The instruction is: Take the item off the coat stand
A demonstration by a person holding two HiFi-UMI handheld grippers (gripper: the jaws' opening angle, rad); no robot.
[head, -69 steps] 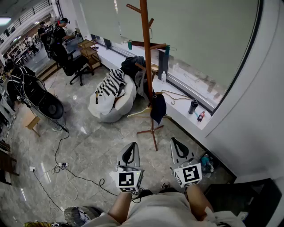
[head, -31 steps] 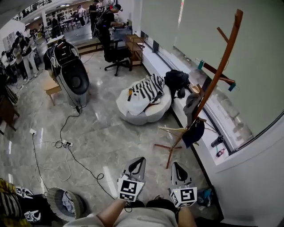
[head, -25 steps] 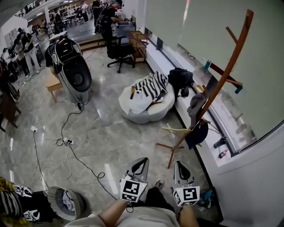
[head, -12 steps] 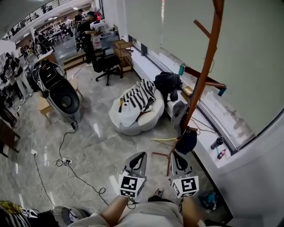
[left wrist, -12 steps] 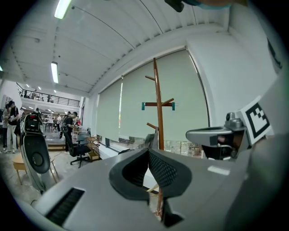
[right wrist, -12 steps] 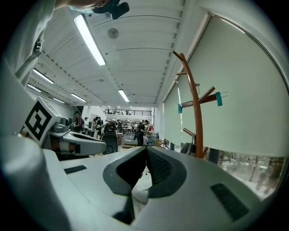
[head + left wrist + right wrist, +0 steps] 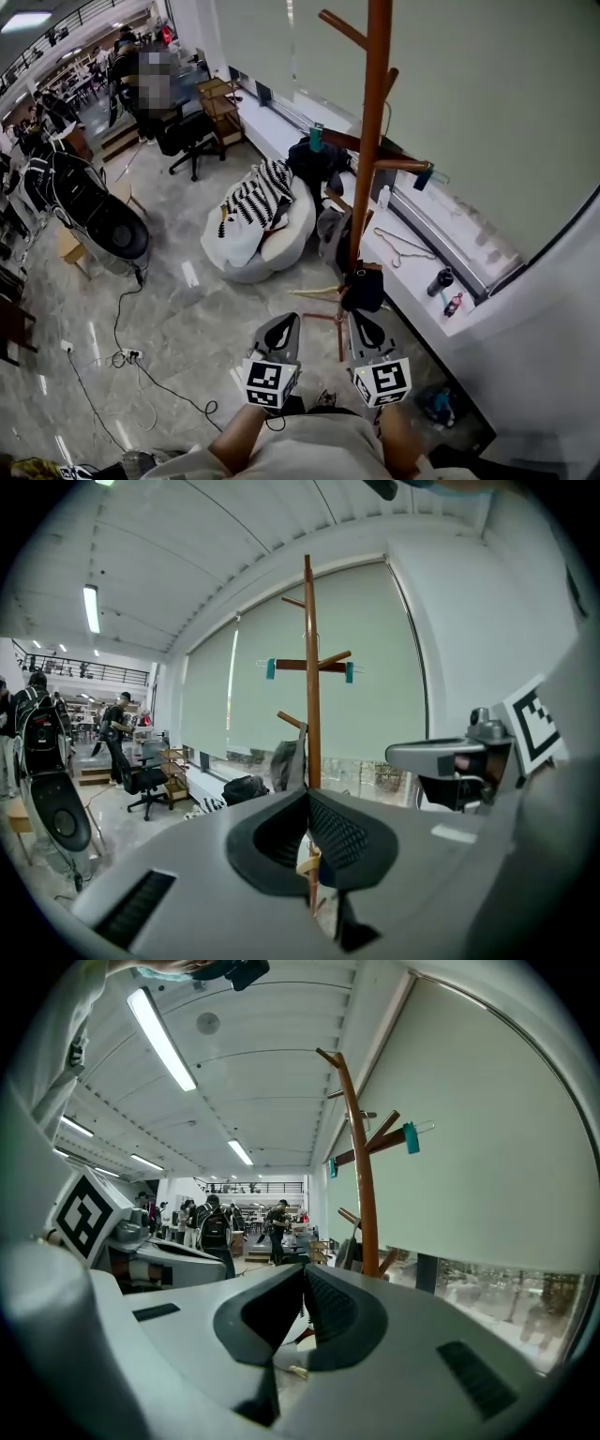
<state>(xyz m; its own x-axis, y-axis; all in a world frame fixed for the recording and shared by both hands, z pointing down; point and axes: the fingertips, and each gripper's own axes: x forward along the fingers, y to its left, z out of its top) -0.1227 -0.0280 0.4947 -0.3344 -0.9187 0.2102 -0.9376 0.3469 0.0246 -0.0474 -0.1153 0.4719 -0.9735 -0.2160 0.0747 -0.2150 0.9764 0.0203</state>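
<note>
The left gripper and right gripper are held side by side low in front of the body, near each other but not touching. Both point forward, away from the person. The left cube and right cube face up toward the head camera. The bare left forearm and right forearm reach forward from the torso. In each gripper view the jaws are pressed together at the tips, with nothing between them.
</note>
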